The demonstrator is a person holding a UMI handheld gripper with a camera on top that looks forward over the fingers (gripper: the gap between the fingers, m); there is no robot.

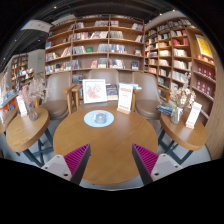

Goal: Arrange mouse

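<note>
A round wooden table [105,140] lies just ahead of my fingers. On its far half sits a round white-and-blue mat [98,118] with a small pale shape on it; I cannot tell whether that shape is the mouse. My gripper [111,150] is open above the table's near edge, its pink pads [78,158] far apart with nothing between them. The mat lies beyond the fingertips, a little to the left of the middle.
Two upright display cards [94,91] [125,97] stand at the table's far edge. Smaller round tables stand to the left [25,132] and right [185,135], each bearing objects. Chairs [150,100] ring the table. Bookshelves [100,45] line the back walls.
</note>
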